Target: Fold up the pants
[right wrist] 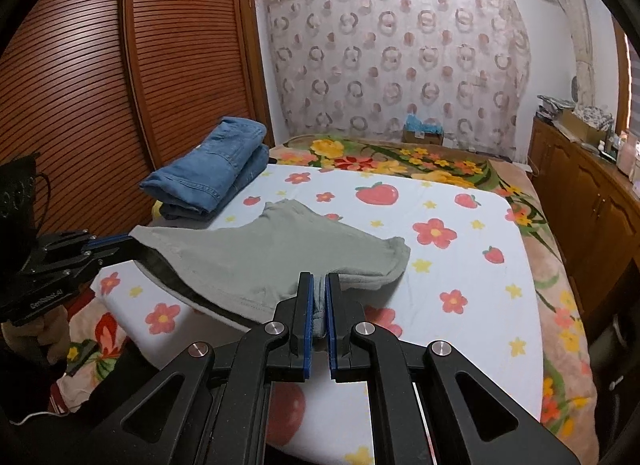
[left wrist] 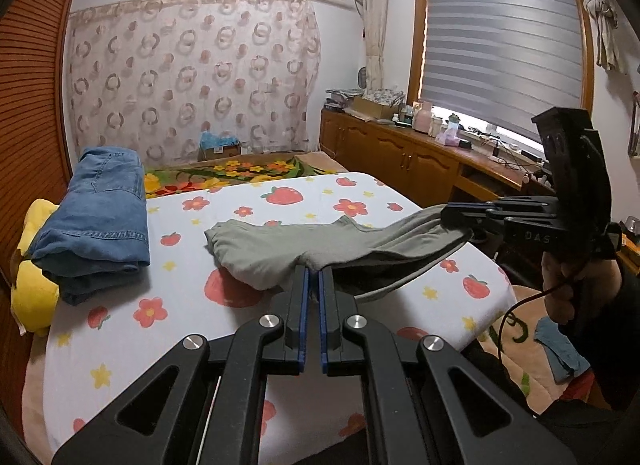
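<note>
— What are the two grippers holding?
— At bottom centre, the left gripper [left wrist: 314,271] is clamped on the grey pants' [left wrist: 280,249] near edge; the right gripper [right wrist: 319,279] pinches the other end. The pants sag mid-frame over the strawberry sheet [left wrist: 240,205].
— And farther back?
— Folded jeans [left wrist: 100,217], upper left.

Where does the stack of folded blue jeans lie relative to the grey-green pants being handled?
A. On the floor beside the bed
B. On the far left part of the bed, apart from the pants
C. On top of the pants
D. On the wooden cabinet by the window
B: the folded blue jeans sit at the bed's far left, with bare strawberry-print sheet between them and the grey-green pants.
</note>
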`<state>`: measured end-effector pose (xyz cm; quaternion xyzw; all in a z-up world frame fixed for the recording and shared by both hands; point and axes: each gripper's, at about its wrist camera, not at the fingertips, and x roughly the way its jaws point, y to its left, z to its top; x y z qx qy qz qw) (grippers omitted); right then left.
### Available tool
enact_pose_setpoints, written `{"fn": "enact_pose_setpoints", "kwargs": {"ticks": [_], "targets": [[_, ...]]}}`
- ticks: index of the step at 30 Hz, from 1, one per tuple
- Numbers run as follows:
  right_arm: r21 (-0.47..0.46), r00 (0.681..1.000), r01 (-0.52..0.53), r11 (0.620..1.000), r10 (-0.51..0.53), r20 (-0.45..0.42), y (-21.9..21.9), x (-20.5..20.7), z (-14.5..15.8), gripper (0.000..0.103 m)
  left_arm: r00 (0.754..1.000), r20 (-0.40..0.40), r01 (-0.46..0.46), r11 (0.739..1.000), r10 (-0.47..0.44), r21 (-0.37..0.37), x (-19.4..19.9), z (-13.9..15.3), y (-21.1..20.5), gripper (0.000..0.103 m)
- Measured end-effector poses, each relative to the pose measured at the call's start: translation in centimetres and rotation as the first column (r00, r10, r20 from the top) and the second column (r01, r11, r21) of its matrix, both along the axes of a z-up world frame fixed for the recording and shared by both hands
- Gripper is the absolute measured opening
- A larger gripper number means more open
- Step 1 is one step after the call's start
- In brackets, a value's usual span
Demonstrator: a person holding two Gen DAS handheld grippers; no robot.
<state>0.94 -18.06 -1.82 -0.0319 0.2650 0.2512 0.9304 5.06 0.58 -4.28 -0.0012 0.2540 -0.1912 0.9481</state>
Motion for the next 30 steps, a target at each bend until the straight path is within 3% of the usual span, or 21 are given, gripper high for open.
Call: {"fn": "enact_pose_setpoints", "kwargs": {"ticks": [9, 30], "targets": [[-0.027, 1.000, 0.003, 1.000, -0.003, -0.002, -0.1, -1.6, -1.2, 0.006, 1.000, -0.016, 0.020, 1.000, -0.020, -0.001, -0.9, -0.7, -0.3, 0.005], [-0.011, 0.999, -0.020, 1.000, 0.021, 0.044, -0.6, -5.1, 0.1, 0.006, 0.997, 0.027, 0.069, 0.998, -0.069, -0.003, -2.7, 1.4, -0.6, 0.005]]}}
